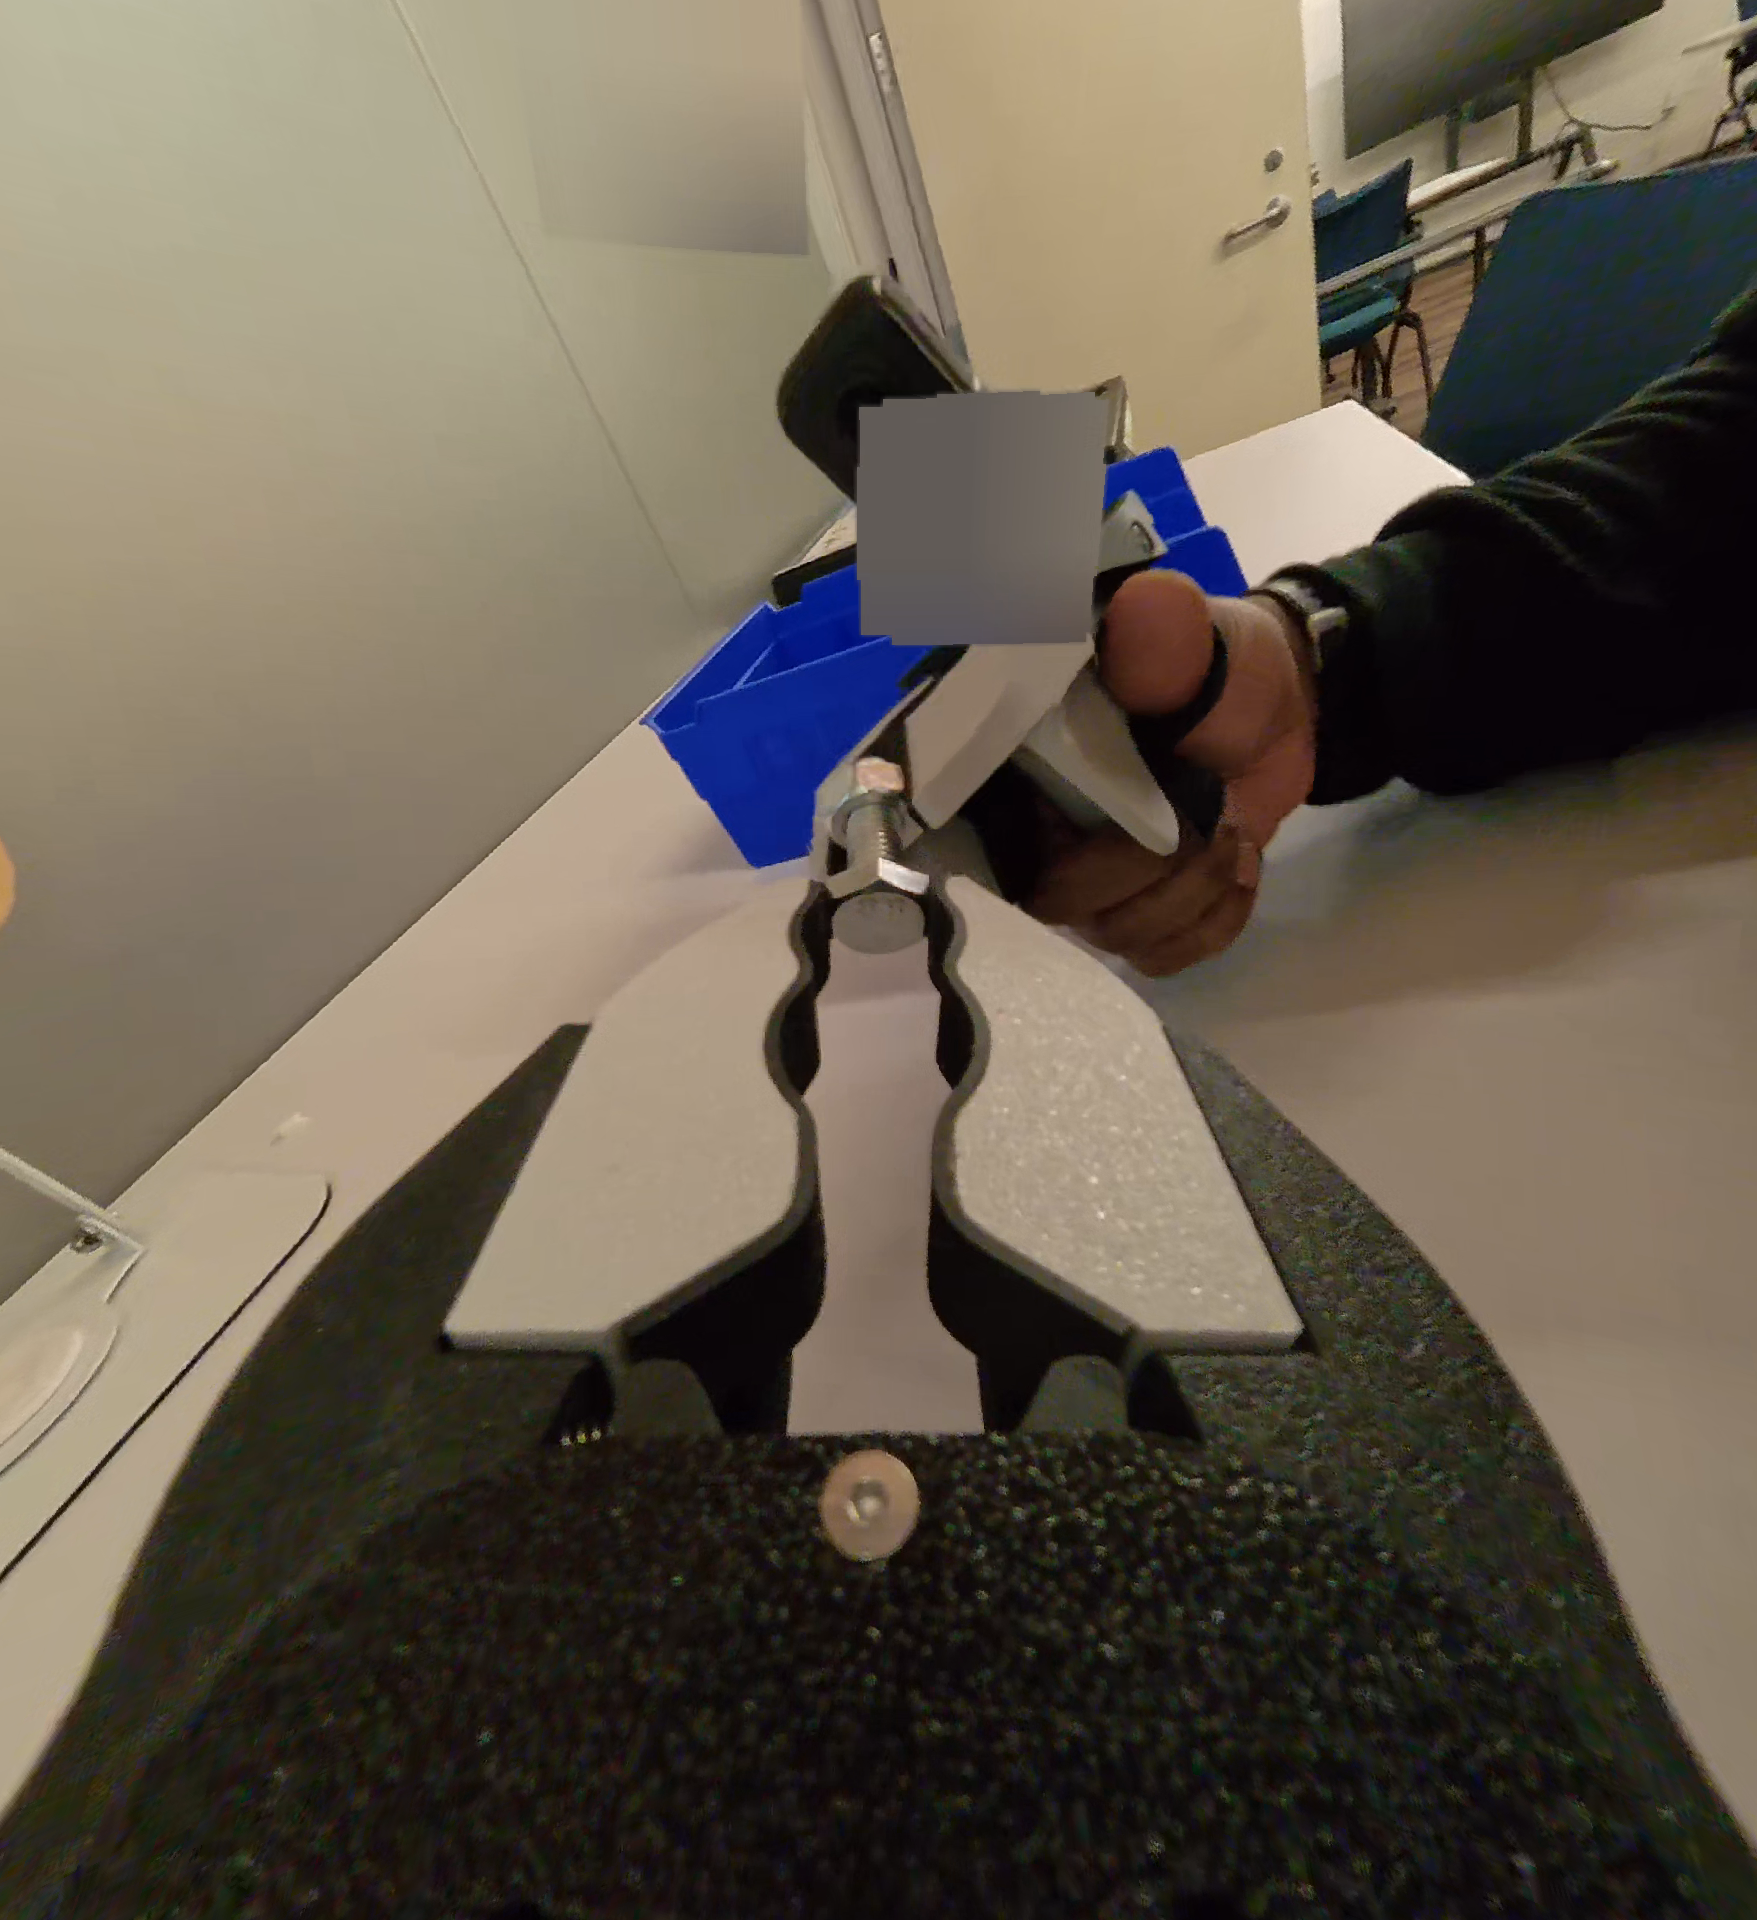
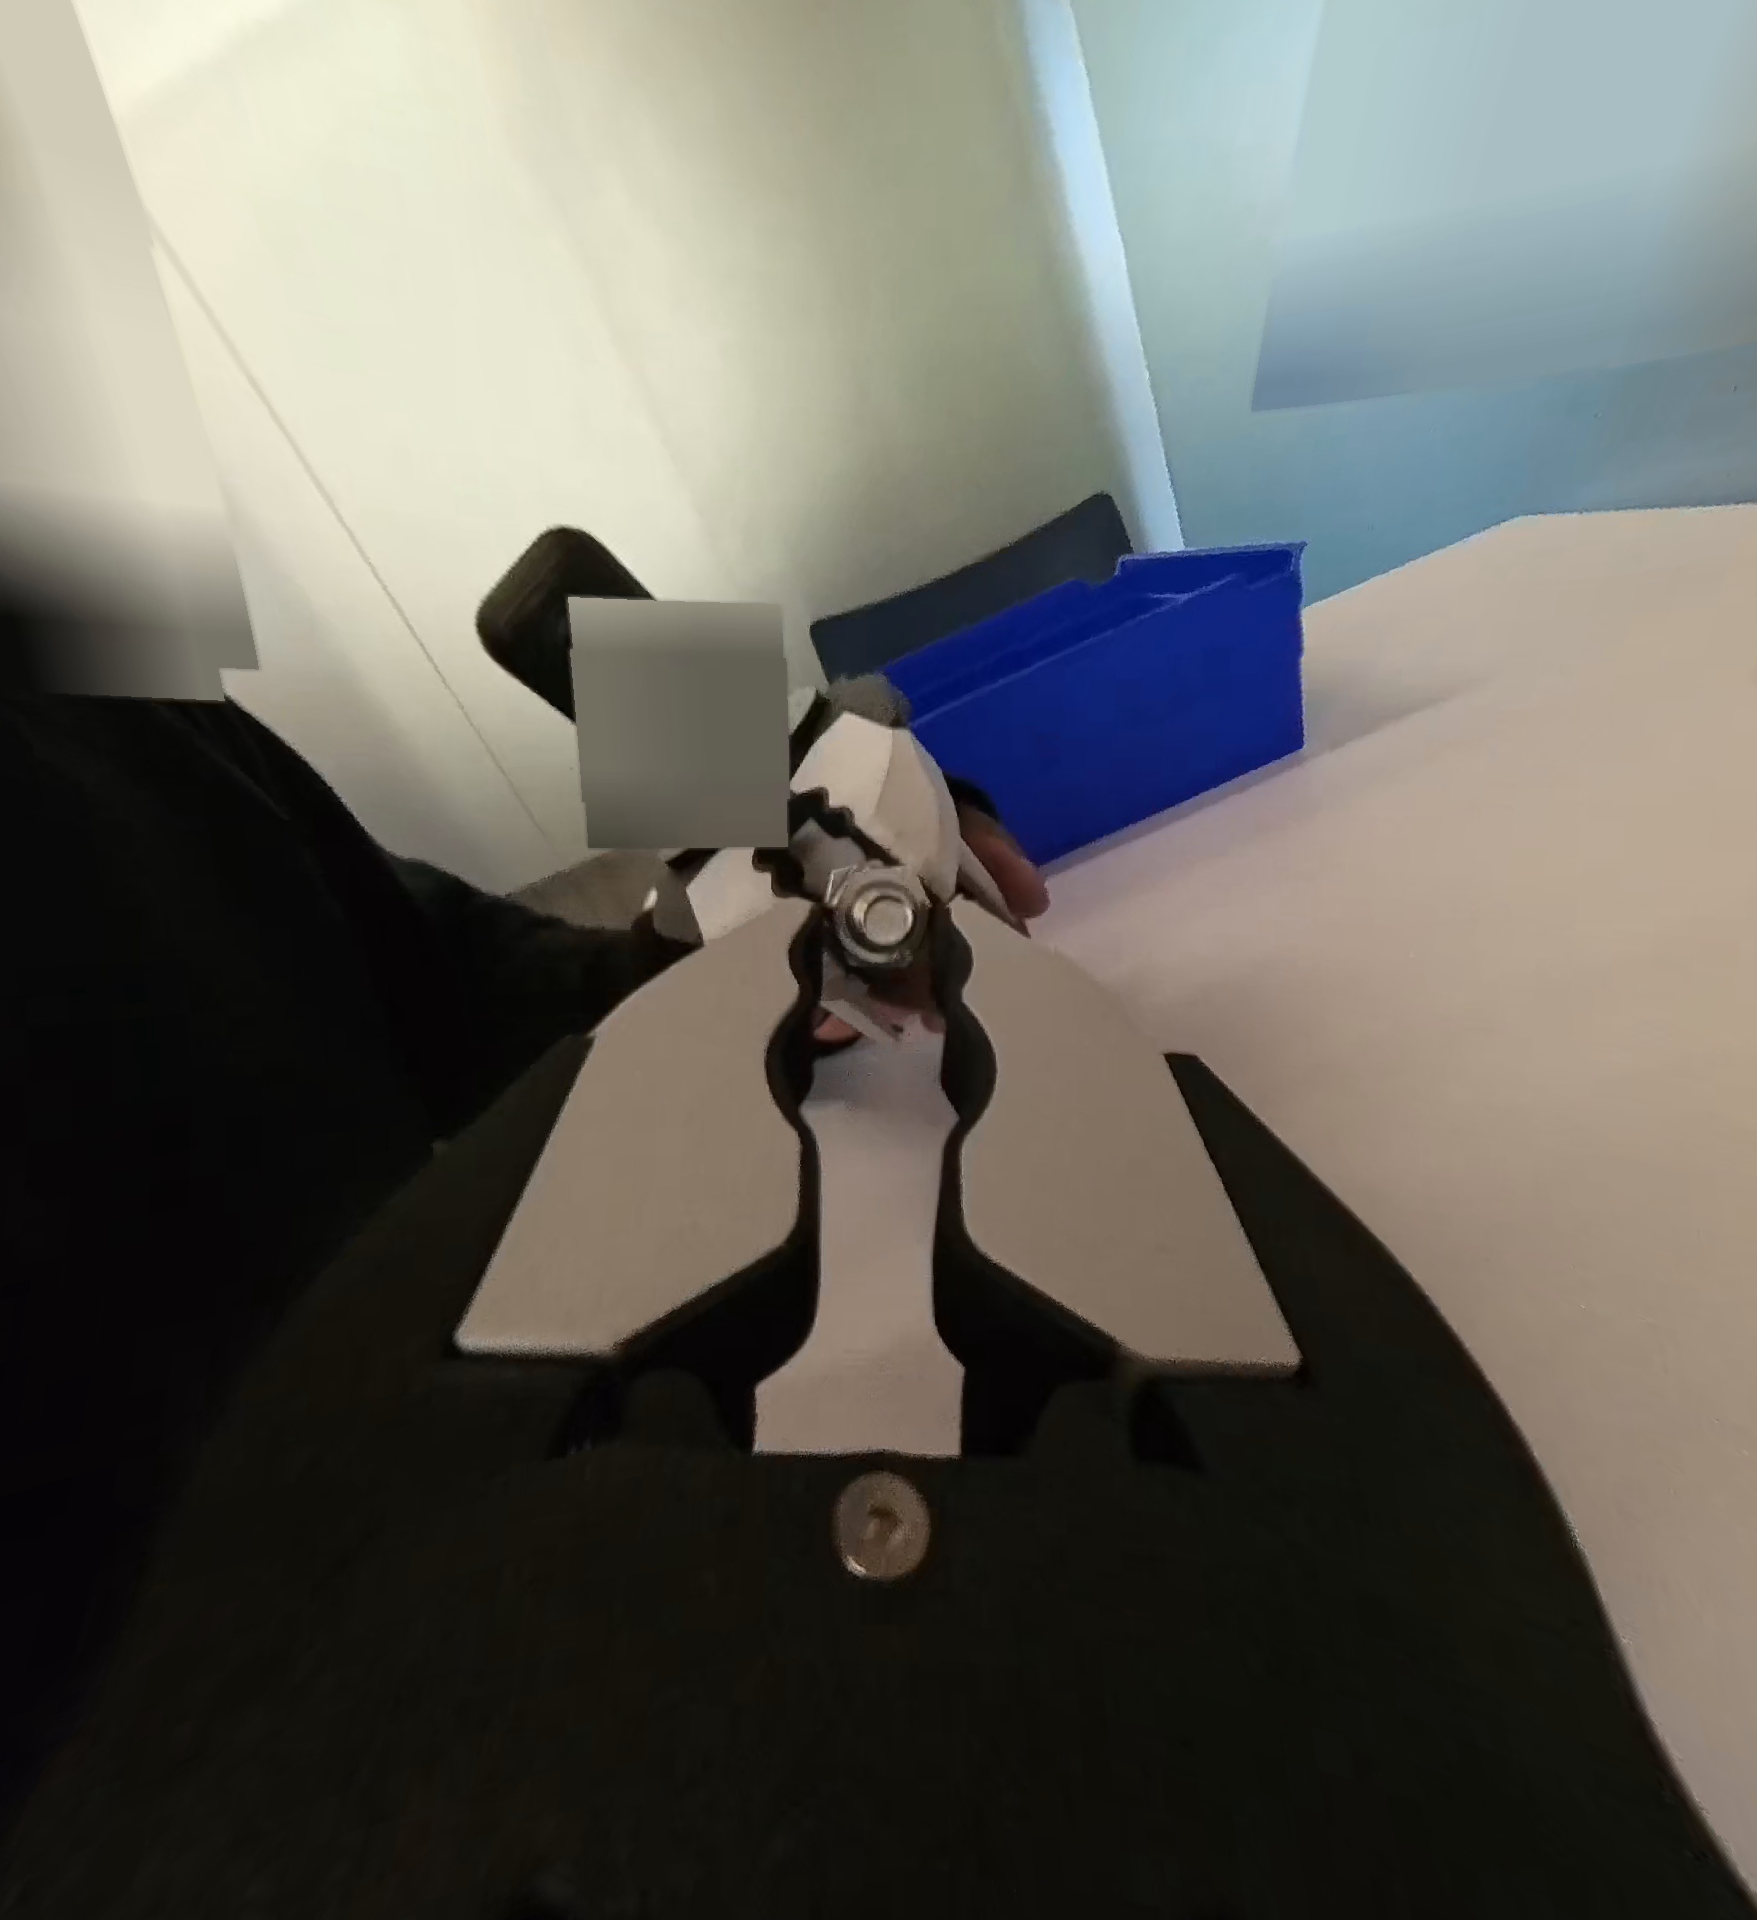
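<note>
Left wrist view shows the left hand-held gripper (image 1: 879,925) nearly closed, its fingertips (image 1: 809,935) clamping the round head of a silver bolt (image 1: 872,831) lifted above the counter (image 1: 1476,1143). The right hand-held gripper (image 2: 879,935), seen along its own fingers, is likewise narrowed onto a nut (image 2: 879,920) at the bolt's far end. Judging by this, the nut is being worked along the thread; turning while keeping the two in line seems needed. A blue bin (image 2: 1113,707) stands behind, near the counter's far edge.

Shiny threaded metal bolt (image 1: 879,878); glossy blue plastic bin (image 1: 749,727); smooth matt table (image 1: 1476,1143)
</note>
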Tool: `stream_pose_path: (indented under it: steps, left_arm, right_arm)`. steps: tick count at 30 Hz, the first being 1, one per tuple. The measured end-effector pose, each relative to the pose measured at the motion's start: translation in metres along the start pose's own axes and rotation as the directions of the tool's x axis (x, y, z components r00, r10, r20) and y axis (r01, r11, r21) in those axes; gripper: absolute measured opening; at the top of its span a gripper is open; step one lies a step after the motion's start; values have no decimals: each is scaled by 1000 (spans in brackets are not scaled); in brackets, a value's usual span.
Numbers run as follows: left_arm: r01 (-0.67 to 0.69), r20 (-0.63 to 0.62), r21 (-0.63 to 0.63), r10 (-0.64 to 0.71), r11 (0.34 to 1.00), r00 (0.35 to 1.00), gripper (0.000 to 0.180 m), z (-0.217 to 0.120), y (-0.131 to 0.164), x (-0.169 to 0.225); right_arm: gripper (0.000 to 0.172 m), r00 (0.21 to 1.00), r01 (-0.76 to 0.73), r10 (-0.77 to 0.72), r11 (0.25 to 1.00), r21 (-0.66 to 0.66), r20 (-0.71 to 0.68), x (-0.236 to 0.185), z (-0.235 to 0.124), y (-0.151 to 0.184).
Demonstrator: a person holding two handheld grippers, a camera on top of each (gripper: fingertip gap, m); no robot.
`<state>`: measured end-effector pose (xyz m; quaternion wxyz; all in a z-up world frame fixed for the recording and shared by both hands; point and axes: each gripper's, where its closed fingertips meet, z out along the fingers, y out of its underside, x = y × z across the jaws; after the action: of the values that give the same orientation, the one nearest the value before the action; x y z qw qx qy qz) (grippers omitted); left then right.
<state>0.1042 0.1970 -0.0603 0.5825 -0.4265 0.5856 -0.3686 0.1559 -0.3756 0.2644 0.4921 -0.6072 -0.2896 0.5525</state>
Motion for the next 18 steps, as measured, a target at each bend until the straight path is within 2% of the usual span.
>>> stream_pose_path:
  steps: [1,3,6,9,14,16,18]
  left_arm:
    - [-21,-2,-9,21,1000,1000,17,0,1,1]
    - [-74,0,-43,74,996,997,17,0,4,2]
    - [-186,-16,-113,186,976,982,17,-2,12,5]
    - [-255,-41,-143,252,956,967,17,-4,15,8]
    - [-297,-85,-161,287,941,954,17,-10,18,10]
    - [-281,-110,-155,266,947,958,17,-12,18,13]
    - [-205,-142,-145,185,968,972,17,-13,16,16]
  right_arm:
    - [22,1000,4,-4,1000,-27,5,-1,-1,2]
    - [41,999,-31,32,996,-88,14,-3,-1,8]
    - [48,998,-65,68,981,-183,12,-6,2,21]
    - [39,995,-97,94,970,-222,-24,-2,3,28]
    - [18,993,-118,113,968,-221,-34,1,0,26]
    - [18,998,-65,61,969,-240,-27,-1,0,28]
    - [18,997,65,-75,964,-258,-29,-2,0,29]
